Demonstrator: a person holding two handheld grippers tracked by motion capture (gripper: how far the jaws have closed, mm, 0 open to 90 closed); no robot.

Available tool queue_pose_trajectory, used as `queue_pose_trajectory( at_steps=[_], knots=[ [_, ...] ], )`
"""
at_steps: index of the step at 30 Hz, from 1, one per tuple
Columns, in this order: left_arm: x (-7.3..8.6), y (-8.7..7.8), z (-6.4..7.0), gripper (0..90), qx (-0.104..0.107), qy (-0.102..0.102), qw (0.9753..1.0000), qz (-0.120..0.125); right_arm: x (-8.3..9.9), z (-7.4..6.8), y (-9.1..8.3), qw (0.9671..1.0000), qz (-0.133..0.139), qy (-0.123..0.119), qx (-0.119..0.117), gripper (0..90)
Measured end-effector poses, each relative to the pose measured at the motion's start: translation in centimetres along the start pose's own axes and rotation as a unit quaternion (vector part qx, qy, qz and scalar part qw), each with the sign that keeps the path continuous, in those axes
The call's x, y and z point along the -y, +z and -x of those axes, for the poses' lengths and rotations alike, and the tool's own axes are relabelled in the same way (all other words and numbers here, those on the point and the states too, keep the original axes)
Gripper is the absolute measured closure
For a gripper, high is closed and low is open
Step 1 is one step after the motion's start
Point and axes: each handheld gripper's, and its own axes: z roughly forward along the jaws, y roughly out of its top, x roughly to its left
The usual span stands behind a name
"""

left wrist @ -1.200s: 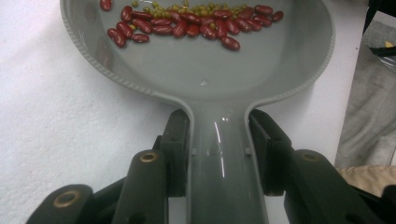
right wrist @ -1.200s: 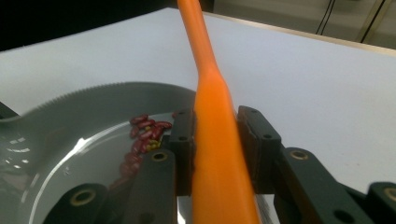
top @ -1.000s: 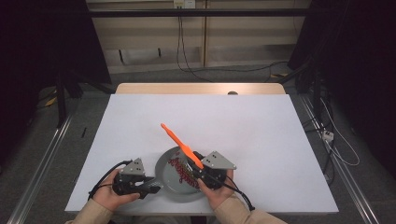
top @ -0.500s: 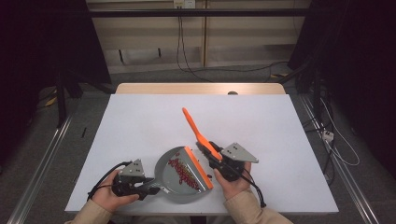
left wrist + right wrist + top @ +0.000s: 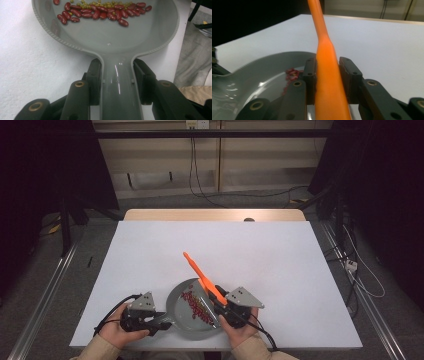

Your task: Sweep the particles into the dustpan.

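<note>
High view: the left gripper (image 5: pixel 161 322) lay at the near table (image 5: pixel 150 250) edge, held in the person's left hand (image 5: pixel 117 332). Its jaws were clenched on the handle of a grey pan (image 5: pixel 182 322), which extended ahead of them. In the left gripper view, the handle (image 5: pixel 117 85) sat squarely between both jaws, pads touching each side. Red beans (image 5: pixel 100 11) and small green ones (image 5: pixel 106 4) lay in a row across the far part of the pan, well beyond the jaw tips. Just right of the pan, the right gripper (image 5: pixel 220 304) grasped an orange spatula (image 5: pixel 197 270). Its handle (image 5: pixel 327 75) stood clamped between the jaws, the shaft rising up and beyond them, over the pan's rim (image 5: pixel 269 56).
</note>
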Motion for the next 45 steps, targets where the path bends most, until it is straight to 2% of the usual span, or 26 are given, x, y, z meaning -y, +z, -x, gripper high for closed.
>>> queue_pose_trajectory(
  at_steps=[3,5,7,10,14,15,17,18,19,21,22,24,25,26,29,31,33,35,37,39,41,43,45],
  knots=[
    [0.1,0.1,0.1,62.9,-0.005,-0.002,1.0000,0.001,-0.4,-0.5,0.3,0.9995,0.021,0.012,-0.021,69.8],
    [0.2,0.1,-0.1,62.9,0.003,-0.006,1.0000,0.003,-0.9,-0.2,0.4,0.9971,0.036,0.049,-0.045,70.2],
    [0.2,0.1,-0.1,62.9,0.001,-0.006,1.0000,0.004,-1.3,0.0,0.5,0.9977,0.039,0.040,-0.039,70.2],
    [0.2,0.0,-0.1,62.9,-0.003,-0.007,1.0000,0.004,-1.9,1.2,0.8,0.9980,0.042,0.037,-0.029,70.3],
    [0.2,-0.1,-0.2,62.9,-0.014,-0.012,0.9998,0.001,-3.4,3.3,1.4,0.9990,0.043,0.005,-0.011,70.3],
    [0.2,-0.1,-0.3,62.9,-0.009,-0.014,0.9998,0.004,-3.6,3.9,1.6,0.9990,0.043,-0.004,0.005,70.3],
    [0.2,-0.3,-0.4,62.9,-0.018,-0.015,0.9997,-0.001,-3.5,4.8,2.2,0.9993,0.027,-0.016,0.019,70.3],
    [0.3,-0.3,-0.6,62.9,-0.013,-0.020,0.9997,0.004,-3.2,5.1,2.6,0.9991,0.019,-0.029,0.026,70.3],
    [0.3,-0.4,-0.7,62.9,-0.012,-0.020,0.9997,0.002,-3.0,5.3,2.9,0.9992,0.007,-0.030,0.026,70.3],
    [0.2,-0.5,-0.8,62.9,-0.012,-0.019,0.9997,-0.004,-2.5,5.0,3.5,0.9990,-0.013,-0.036,0.023,70.5],
    [0.0,-0.7,-0.8,62.9,-0.017,-0.020,0.9996,-0.009,-2.4,4.6,3.6,0.9986,-0.017,-0.048,0.017,70.5],
    [-0.1,-0.8,-1.0,62.9,-0.008,-0.020,0.9997,-0.011,-2.2,3.6,3.6,0.9977,-0.025,-0.063,0.007,70.2],
    [-0.2,-0.8,-0.9,62.9,-0.016,-0.021,0.9996,-0.014,-2.1,3.3,3.5,0.9977,-0.025,-0.063,0.004,70.1],
    [-0.2,-0.8,-0.9,62.9,-0.008,-0.022,0.9997,-0.011,-1.9,3.2,3.4,0.9981,-0.023,-0.057,-0.003,69.8],
    [-0.4,-0.8,-0.9,62.9,-0.011,-0.023,0.9996,-0.014,-1.6,2.5,3.1,0.9991,-0.019,-0.028,-0.027,69.8],
    [-0.3,-0.8,-1.0,62.8,-0.005,-0.026,0.9996,-0.010,-1.7,1.8,3.0,0.9988,-0.012,-0.021,-0.043,70.0],
    [-0.2,-0.7,-0.9,62.9,-0.012,-0.026,0.9995,-0.012,-2.0,1.3,2.8,0.9985,0.003,-0.020,-0.051,70.4],
    [-0.1,-0.6,-1.0,62.9,-0.007,-0.021,0.9997,-0.011,-2.5,1.5,2.5,0.9980,0.013,0.000,-0.063,70.5],
    [0.0,-0.6,-1.0,62.9,-0.006,-0.024,0.9996,-0.011,-2.9,2.0,2.2,0.9986,0.020,-0.007,-0.048,70.5],
    [0.0,-0.6,-1.0,62.9,-0.013,-0.025,0.9995,-0.011,-3.1,2.9,1.8,0.9989,0.023,0.005,-0.040,70.5],
    [0.1,-0.7,-1.1,62.8,-0.013,-0.022,0.9996,-0.009,-3.2,3.6,1.5,0.9991,0.023,0.006,-0.034,70.5],
    [0.3,-0.6,-1.1,62.8,-0.015,-0.029,0.9995,-0.003,-3.3,4.2,1.0,0.9994,0.026,0.004,-0.025,70.5],
    [0.4,-0.4,-1.2,62.7,-0.018,-0.028,0.9994,-0.001,-3.4,4.8,0.7,0.9995,0.025,0.009,-0.019,70.5]
  ],
)
